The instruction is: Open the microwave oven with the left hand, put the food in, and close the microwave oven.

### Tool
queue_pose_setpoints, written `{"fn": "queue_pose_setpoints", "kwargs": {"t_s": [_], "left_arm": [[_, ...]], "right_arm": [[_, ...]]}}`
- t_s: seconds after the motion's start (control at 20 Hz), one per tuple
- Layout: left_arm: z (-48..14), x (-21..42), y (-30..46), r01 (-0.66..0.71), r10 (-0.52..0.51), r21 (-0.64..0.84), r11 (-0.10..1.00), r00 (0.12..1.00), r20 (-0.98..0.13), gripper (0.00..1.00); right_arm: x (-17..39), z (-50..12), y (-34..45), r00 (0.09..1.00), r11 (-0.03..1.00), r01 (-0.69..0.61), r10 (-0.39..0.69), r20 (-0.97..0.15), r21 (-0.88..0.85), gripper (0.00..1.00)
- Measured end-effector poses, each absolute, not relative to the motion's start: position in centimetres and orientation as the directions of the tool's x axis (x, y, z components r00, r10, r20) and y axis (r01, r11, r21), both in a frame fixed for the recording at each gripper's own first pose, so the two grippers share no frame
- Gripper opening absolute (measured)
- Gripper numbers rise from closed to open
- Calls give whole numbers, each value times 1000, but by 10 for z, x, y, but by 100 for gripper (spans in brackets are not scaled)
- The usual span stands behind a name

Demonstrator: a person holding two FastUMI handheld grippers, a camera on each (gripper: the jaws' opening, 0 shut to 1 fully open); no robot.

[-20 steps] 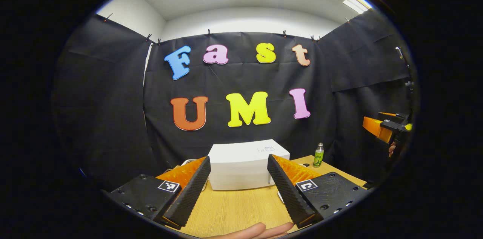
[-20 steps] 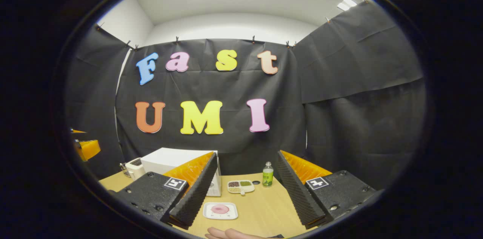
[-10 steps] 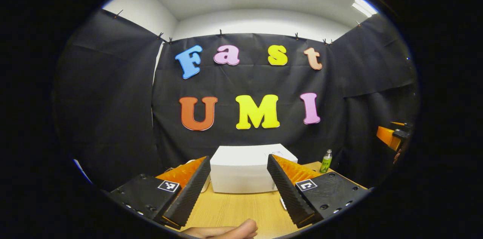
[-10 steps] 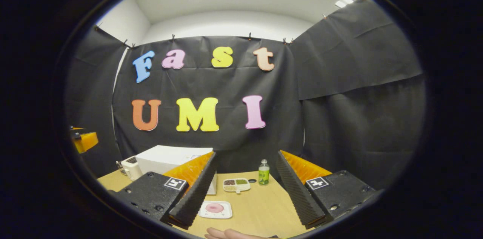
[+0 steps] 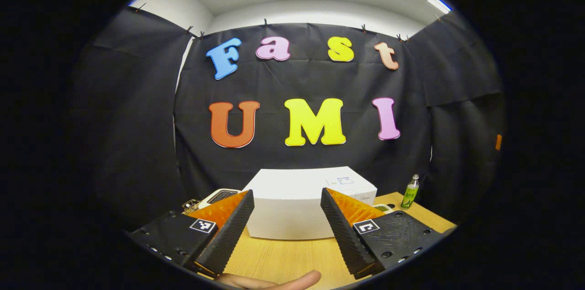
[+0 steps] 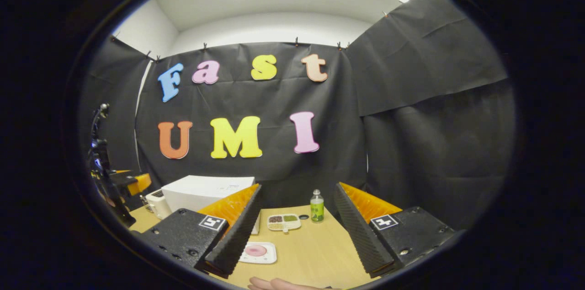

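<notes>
Fingertips of a hand (image 5: 274,280) edge into the bottom of the left gripper view, just behind the left gripper (image 5: 285,228), whose ridged, wedge-shaped fingers stand spread apart with nothing between them, above a wood-grain table (image 5: 292,258). Past them, framed in the gap, sits the white boxy microwave (image 5: 311,203), door closed, with a small white appliance (image 5: 219,196) at its left corner and a green bottle (image 5: 411,191) off to its right near the cloth wall. In the right gripper view, a hand (image 6: 279,284) shows at the lower edge, and the right gripper (image 6: 297,228) likewise hangs wide apart, empty, over the table. Just ahead lies a white square plate (image 6: 258,252) with round pink food (image 6: 255,250); beyond it a divided tray (image 6: 284,221) of dark and green bits, then the bottle.
</notes>
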State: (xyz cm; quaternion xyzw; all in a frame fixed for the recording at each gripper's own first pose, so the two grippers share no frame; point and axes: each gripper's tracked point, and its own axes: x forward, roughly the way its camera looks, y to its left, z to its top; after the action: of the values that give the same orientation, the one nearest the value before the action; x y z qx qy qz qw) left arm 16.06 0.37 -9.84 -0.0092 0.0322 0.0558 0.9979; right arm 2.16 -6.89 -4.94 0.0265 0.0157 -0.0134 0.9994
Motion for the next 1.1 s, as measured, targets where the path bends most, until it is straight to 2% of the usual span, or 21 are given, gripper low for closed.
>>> {"fn": "queue_pose_setpoints", "kwargs": {"t_s": [0.05,0.2,0.25,0.3,0.35,0.65,0.85,0.9,0.95,1.1], "left_arm": [[-111,174,-9,-85,83,-17,996,993,-86,90],[-148,215,-34,-58,54,-23,998,990,-130,84],[-161,227,-40,-59,55,-20,998,988,-146,84],[-172,242,-47,-56,54,-8,998,987,-152,84],[-183,253,-53,-52,52,1,999,985,-167,84],[-232,299,-96,-15,18,17,1000,973,-228,84],[-254,321,-116,3,-5,-11,1000,973,-232,84],[-263,325,-118,-5,1,-15,1000,968,-252,78],[-271,330,-120,-11,3,-26,1000,964,-267,84],[-291,343,-125,-36,20,-46,998,953,-303,81]], "right_arm": [[24,-52,-74,999,998,39,-37,-32,53,100],[28,-61,-78,999,998,22,-20,-40,57,100],[30,-65,-80,999,998,17,-14,-45,58,92],[32,-69,-82,999,998,12,-8,-53,59,92],[35,-72,-86,998,998,13,-9,-59,62,100],[51,-92,-105,996,999,24,-20,-90,46,100],[55,-103,-116,995,999,28,-25,-97,30,100],[55,-108,-119,994,999,30,-28,-103,24,100],[55,-112,-122,993,999,33,-31,-112,16,100],[55,-123,-126,991,999,34,-34,-130,-9,100]]}}
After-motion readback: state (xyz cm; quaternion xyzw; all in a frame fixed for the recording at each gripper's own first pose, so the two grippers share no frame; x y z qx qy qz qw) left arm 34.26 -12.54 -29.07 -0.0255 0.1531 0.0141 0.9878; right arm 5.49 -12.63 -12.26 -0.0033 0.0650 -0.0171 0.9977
